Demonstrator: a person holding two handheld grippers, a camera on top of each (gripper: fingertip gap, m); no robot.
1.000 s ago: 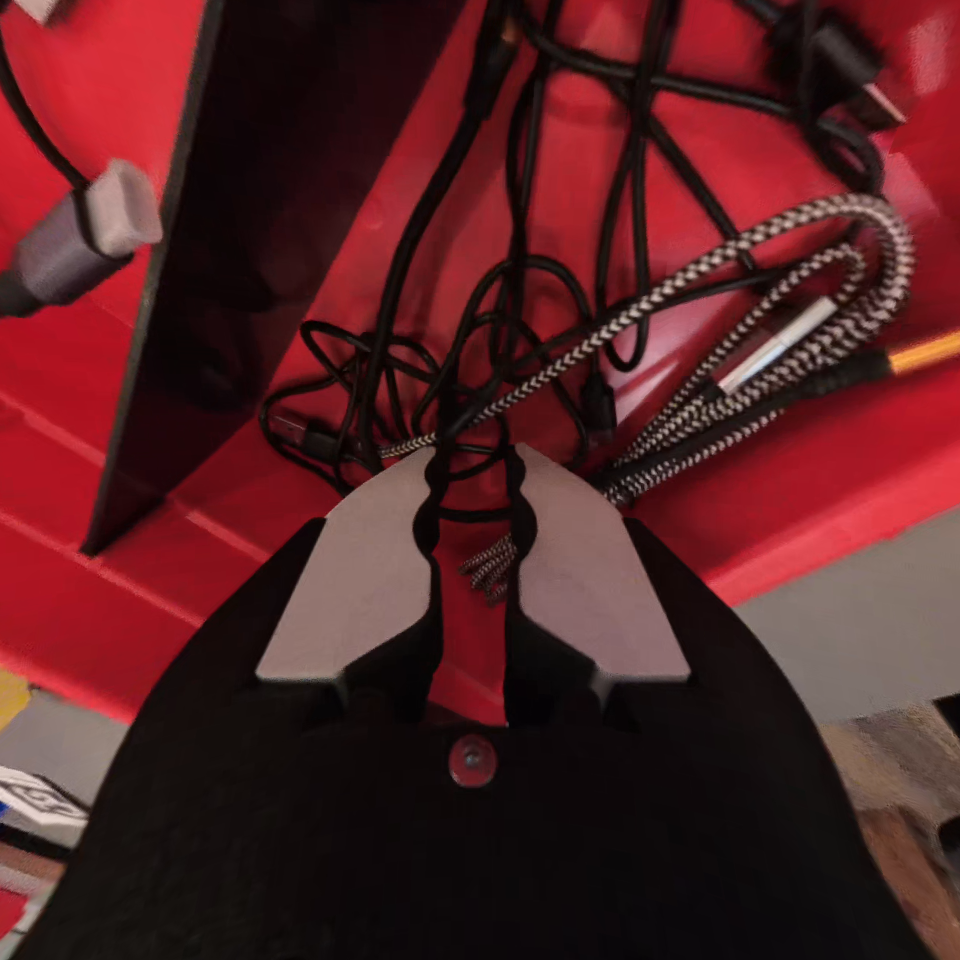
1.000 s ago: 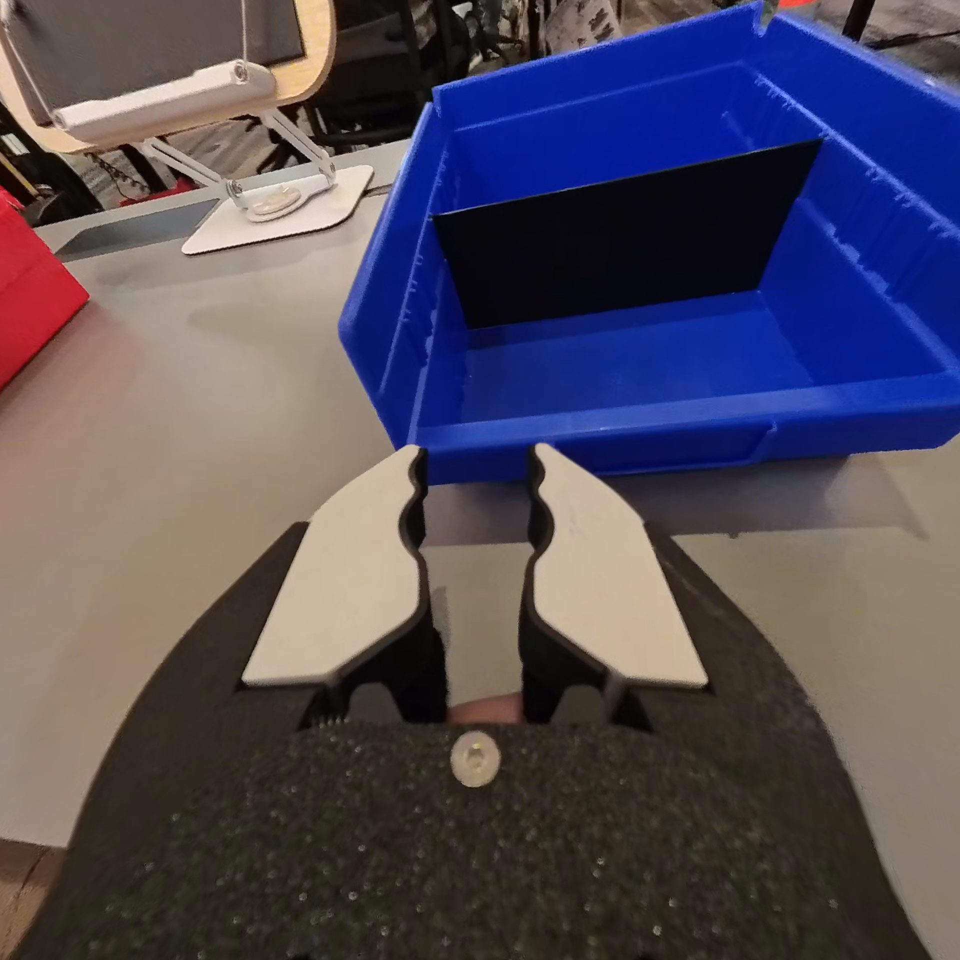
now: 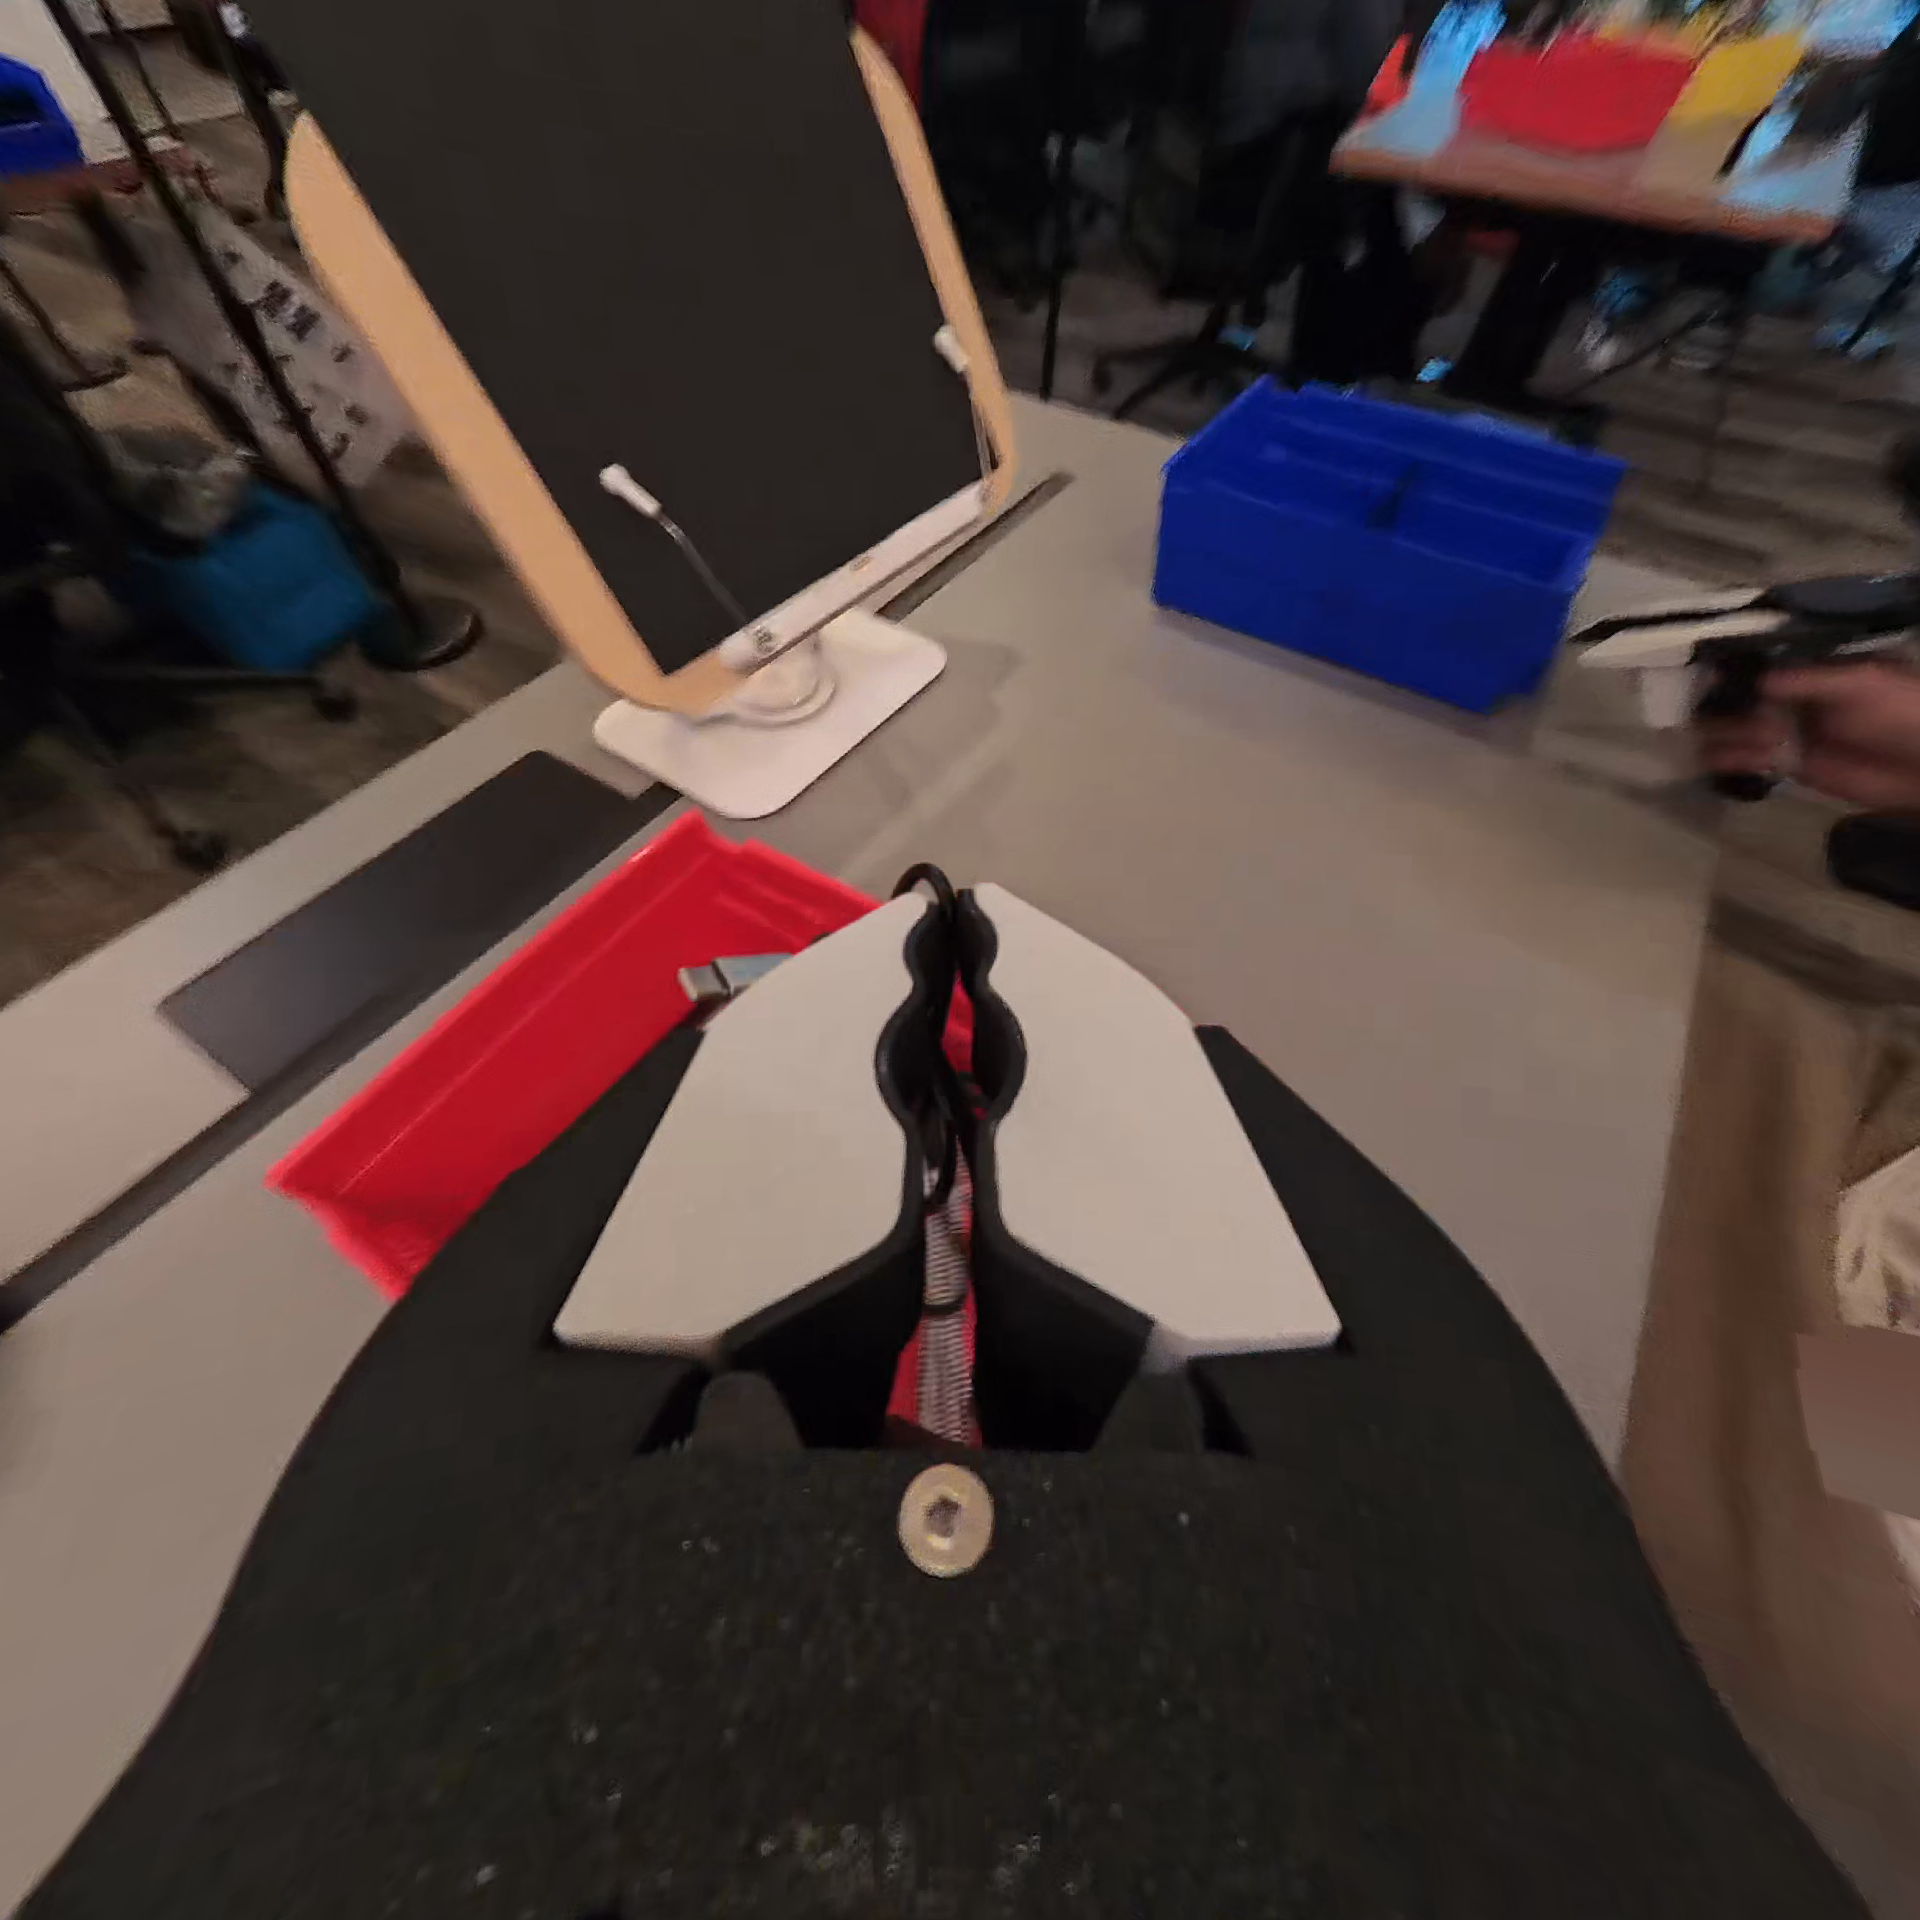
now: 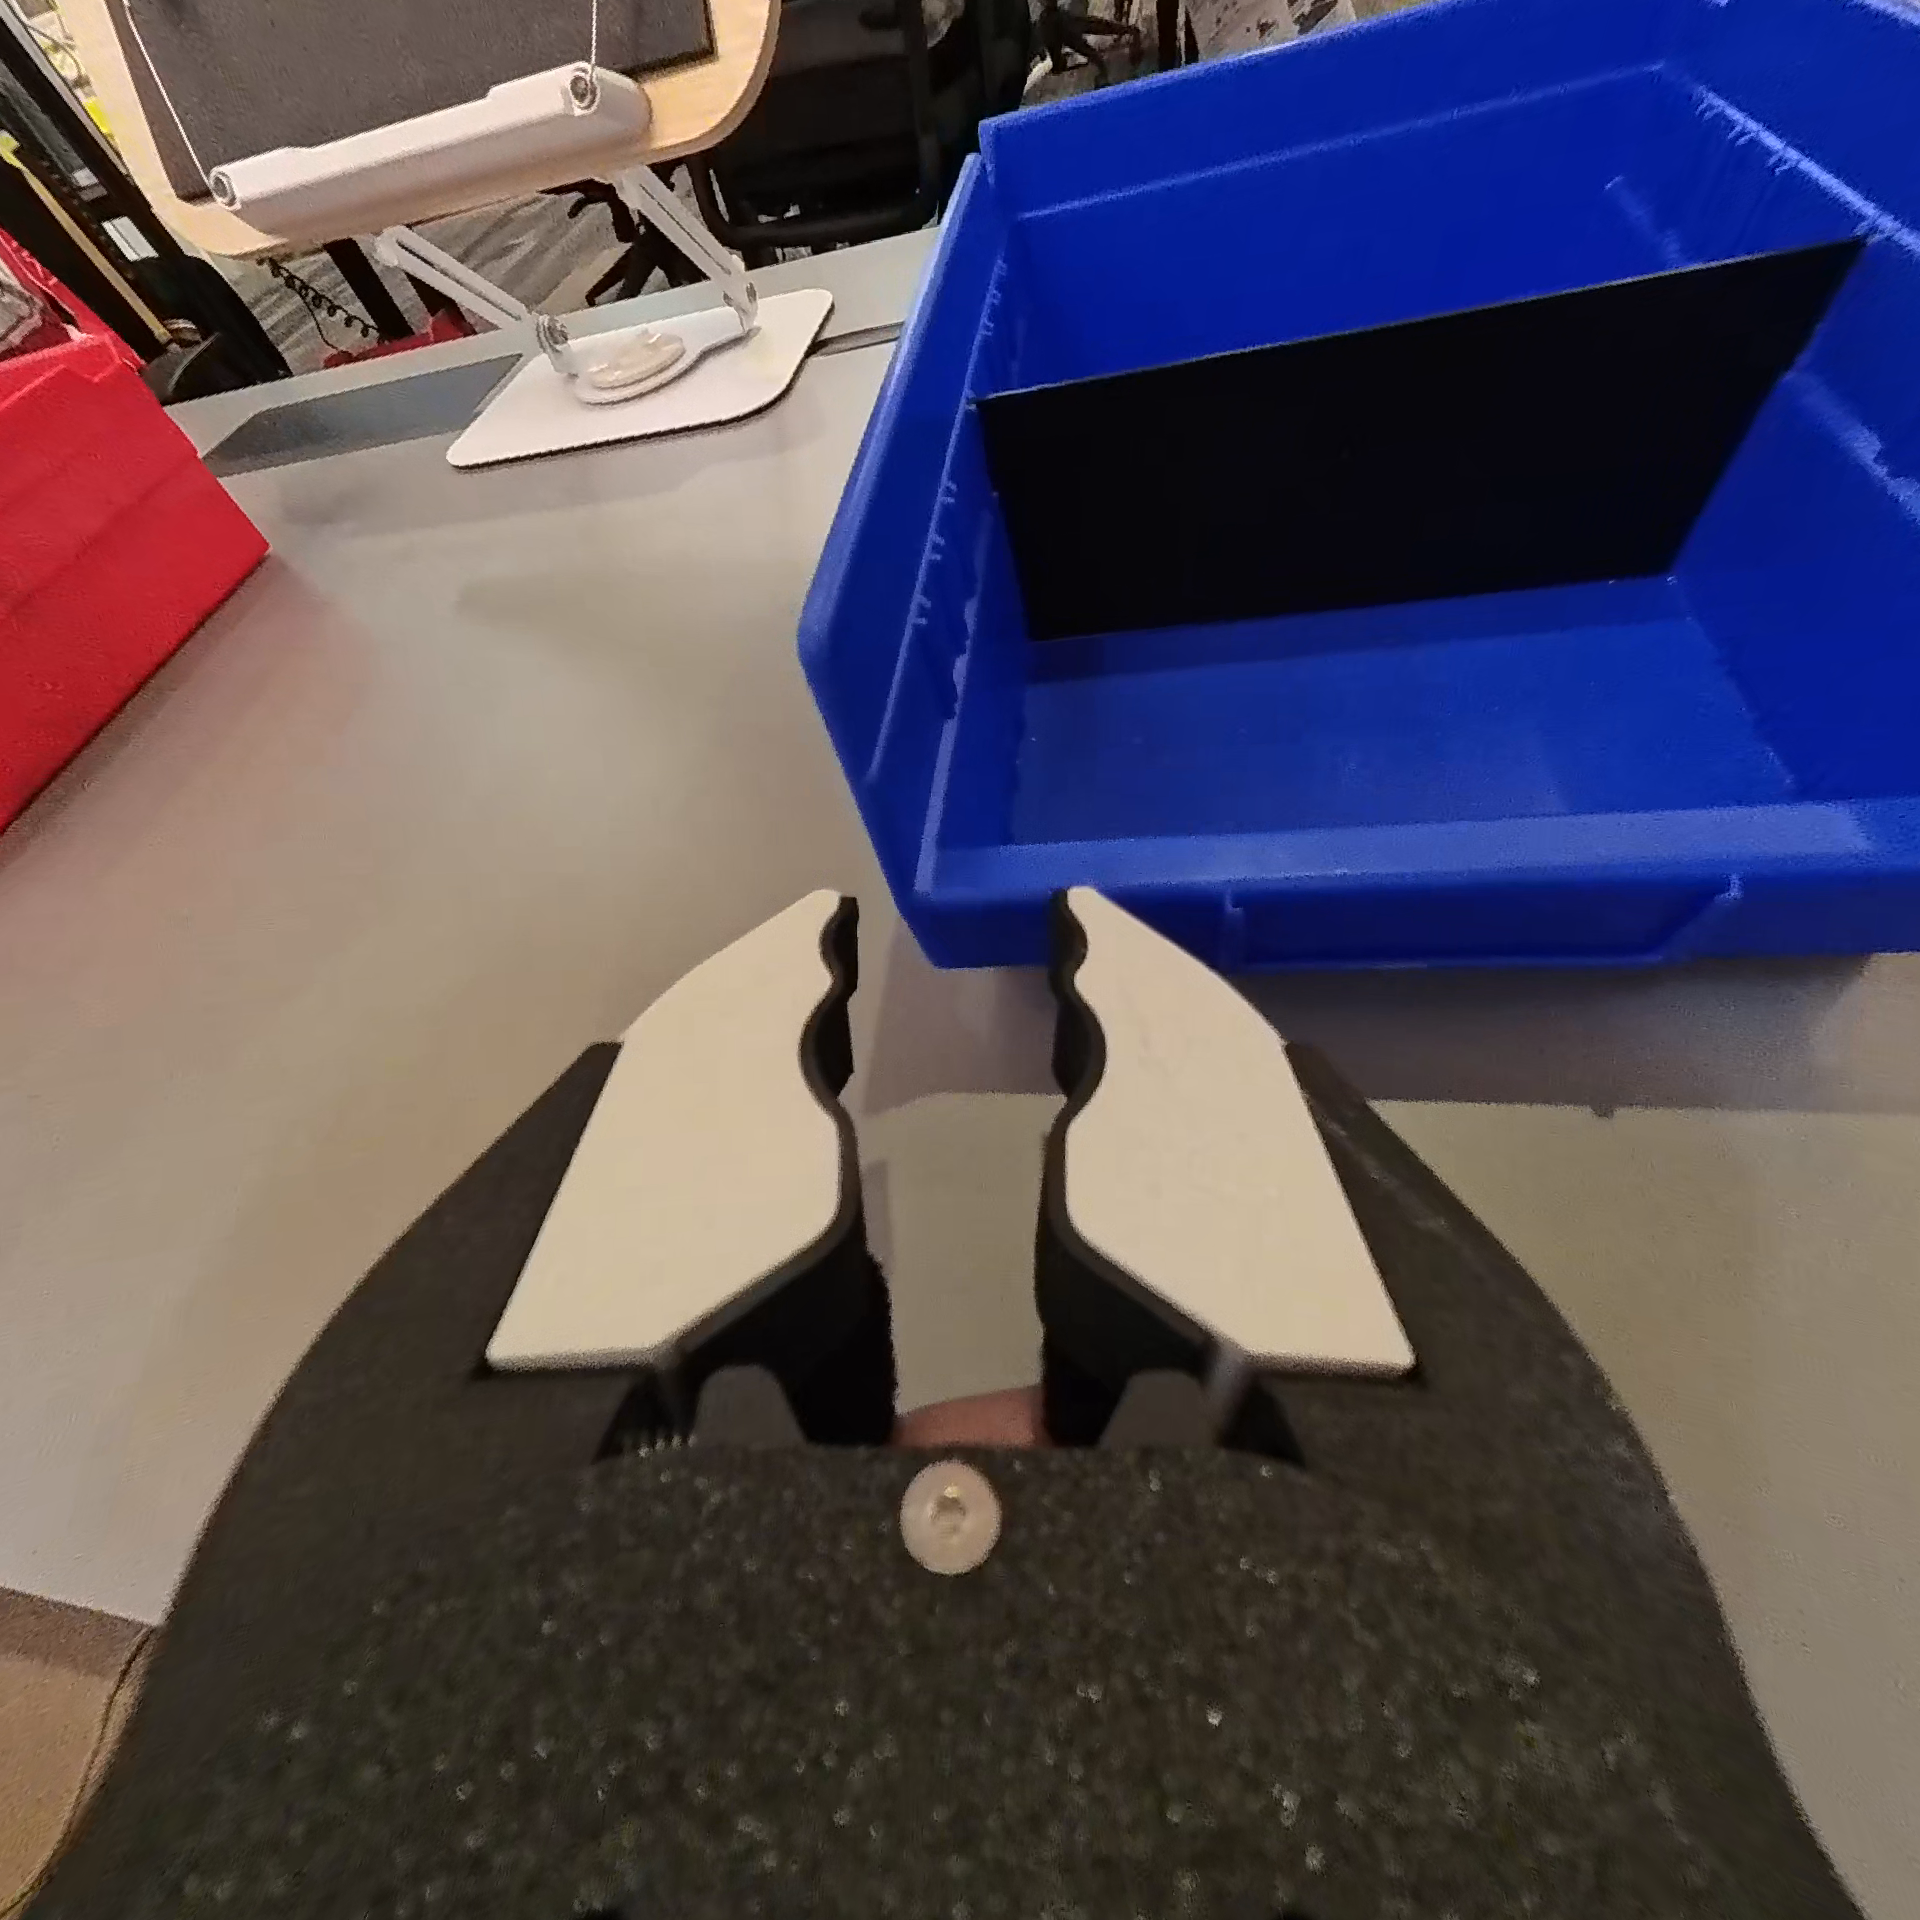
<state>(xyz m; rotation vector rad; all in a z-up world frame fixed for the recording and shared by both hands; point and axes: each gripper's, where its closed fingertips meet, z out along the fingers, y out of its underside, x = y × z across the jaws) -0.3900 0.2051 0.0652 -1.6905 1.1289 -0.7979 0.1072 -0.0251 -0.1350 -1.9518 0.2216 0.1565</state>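
Observation:
My left gripper point(image 3: 951, 902) is shut on a thin black cable point(image 3: 928, 883) whose loop sticks out past the fingertips. A black-and-white braided cable point(image 3: 948, 1288) hangs between the fingers lower down. The gripper is above the red bin point(image 3: 540, 1049), where a silver plug point(image 3: 727, 977) shows beside the left finger. My right gripper point(image 4: 956, 920) is open and empty, just above the grey table point(image 4: 468, 852), close to the front left corner of the blue bin point(image 4: 1351, 914). It also shows held in a hand in the left wrist view point(image 3: 1683, 634).
The blue bin point(image 3: 1371, 551) has a black divider point(image 4: 1403, 457) across it and nothing in the near compartment. A screen on a white stand point(image 3: 769, 707) is at the table's far edge. The red bin's wall point(image 4: 94, 582) is at the right view's left. Across from one pair of fingers to the other is roughly 60 cm.
My left gripper has shut on the cables and lifted out of the red bin, now looking across the table. My right gripper shifted a little left at the blue bin and stays open.

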